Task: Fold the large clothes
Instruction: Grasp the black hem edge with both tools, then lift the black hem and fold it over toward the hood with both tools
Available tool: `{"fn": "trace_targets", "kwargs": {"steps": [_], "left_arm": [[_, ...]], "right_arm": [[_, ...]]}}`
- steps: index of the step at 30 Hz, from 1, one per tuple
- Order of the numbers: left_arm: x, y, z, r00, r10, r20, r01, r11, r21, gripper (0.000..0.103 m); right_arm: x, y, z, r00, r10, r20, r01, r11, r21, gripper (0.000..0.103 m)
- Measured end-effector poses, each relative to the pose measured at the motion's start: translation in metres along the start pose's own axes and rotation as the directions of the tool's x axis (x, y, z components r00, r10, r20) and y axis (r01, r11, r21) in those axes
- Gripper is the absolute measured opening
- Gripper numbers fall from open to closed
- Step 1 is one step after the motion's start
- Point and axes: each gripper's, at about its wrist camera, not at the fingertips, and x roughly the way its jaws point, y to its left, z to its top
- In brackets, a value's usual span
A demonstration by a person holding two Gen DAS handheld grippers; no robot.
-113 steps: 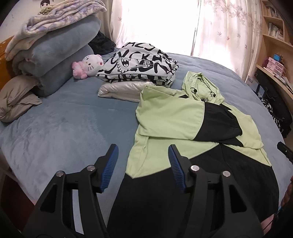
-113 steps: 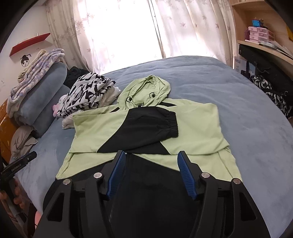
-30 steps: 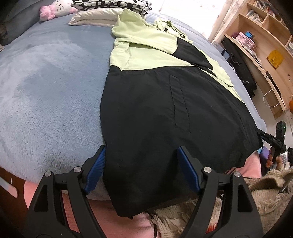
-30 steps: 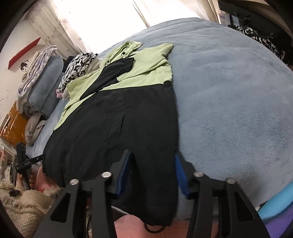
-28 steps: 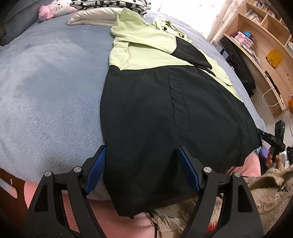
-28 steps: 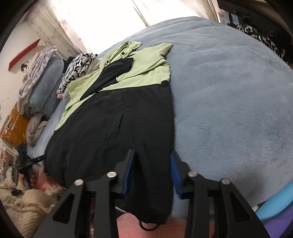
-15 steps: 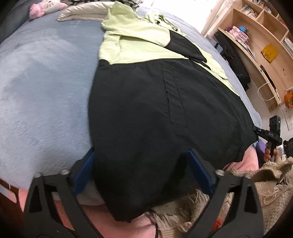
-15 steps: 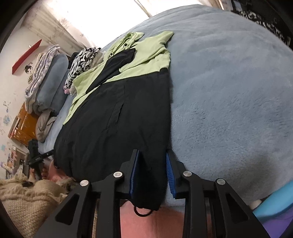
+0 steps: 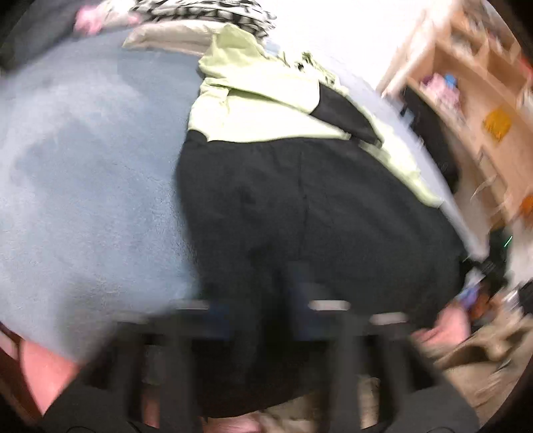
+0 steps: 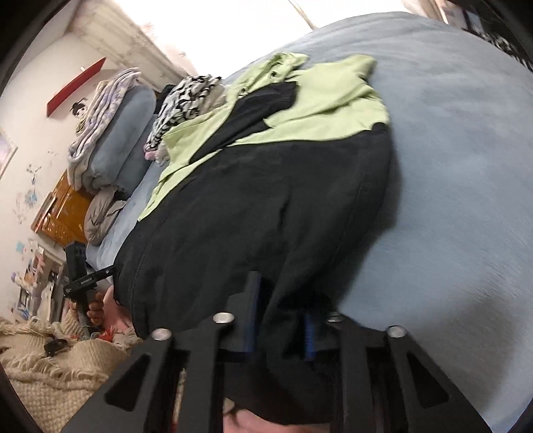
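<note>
A black and light-green hooded jacket (image 9: 299,206) lies spread on the grey-blue bed (image 9: 86,173), hood at the far end and sleeves folded across its chest. My left gripper (image 9: 256,299) is blurred; its jaws have closed in on the black hem at the near left corner. My right gripper (image 10: 283,316) is shut on the black hem (image 10: 286,299) at the near right corner, cloth bunched between the blue pads. The jacket (image 10: 266,200) also shows in the right wrist view, with the left gripper (image 10: 86,283) at its far corner.
Folded clothes (image 9: 206,13) and a pink plush toy (image 9: 90,20) sit at the head of the bed. Rolled blankets (image 10: 113,133) lie at the far left. Wooden shelves (image 9: 466,83) stand on the right. A beige knitted throw (image 10: 50,359) hangs below the bed edge.
Both grippers have closed on the jacket's black hem at the bed edge. The left view has become blurred with motion, and the hem is bunching and lifting slightly.
</note>
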Motion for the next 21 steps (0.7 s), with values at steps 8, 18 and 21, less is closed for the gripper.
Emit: {"fn": "trace_targets", "kwargs": {"steps": [8,18,21], "left_arm": [[-0.038,-0.015,0.007,0.989,-0.050,0.138,0.060,0.996,-0.069,0.003],[-0.109,-0.027,-0.018,0.986,-0.093,0.137,0.097,0.995,-0.023,0.003],[-0.127,-0.027,-0.020,0.974,-0.149,0.168,0.161,0.985,-0.062,0.002]], "right_arm": [[-0.046,0.037,0.003,0.982,-0.004,0.189,0.010,0.999,-0.032,0.003],[-0.085,0.086,-0.017,0.978,0.047,0.202,-0.031,0.996,-0.085,0.003],[-0.094,0.092,-0.018,0.974,0.058,0.218,-0.048,0.998,-0.050,0.003]]}}
